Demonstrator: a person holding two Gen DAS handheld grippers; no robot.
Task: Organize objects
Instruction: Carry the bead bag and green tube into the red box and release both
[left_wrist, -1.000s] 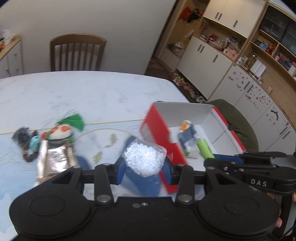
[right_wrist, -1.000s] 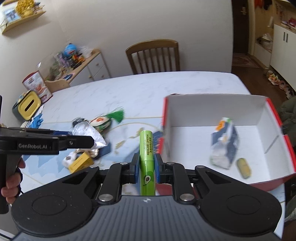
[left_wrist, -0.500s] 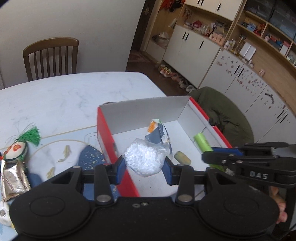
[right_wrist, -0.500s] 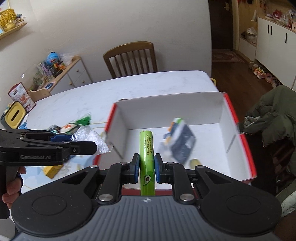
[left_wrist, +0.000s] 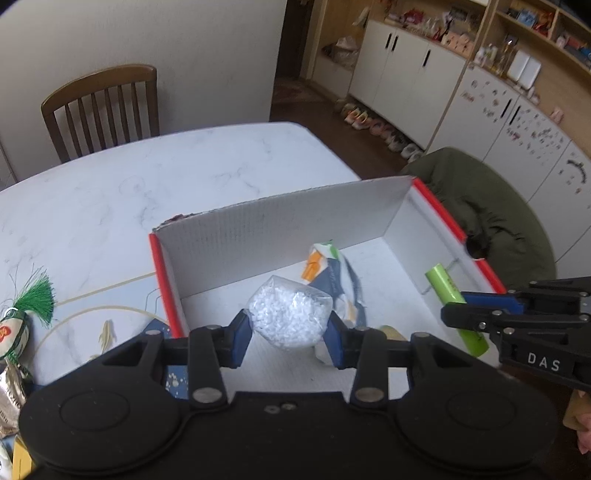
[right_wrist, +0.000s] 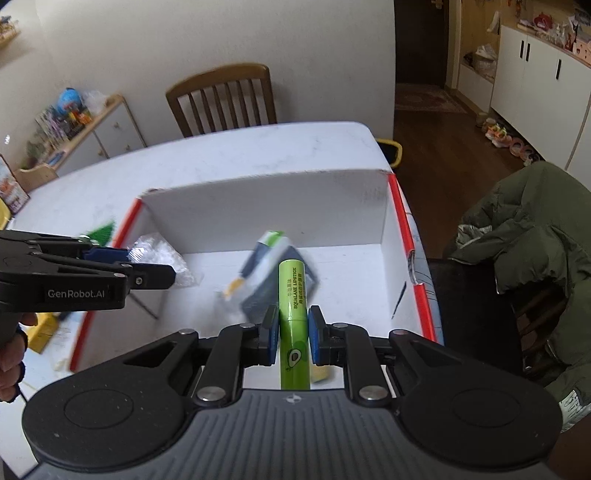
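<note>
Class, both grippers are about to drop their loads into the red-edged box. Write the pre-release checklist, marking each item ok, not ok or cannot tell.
1. Left gripper holds bag of white beads: ok.
2. Right gripper holds green lipstick tube: ok.
3. Both loads over the box: ok.
4. Bare floor under the bag: ok.
5. Tube clear of blue-and-white packet: cannot tell.
6. Grippers apart: ok.

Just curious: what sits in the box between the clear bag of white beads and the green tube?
The crumpled blue, white and orange packet lies between clear bead bag and green tube, in the left wrist view.
</note>
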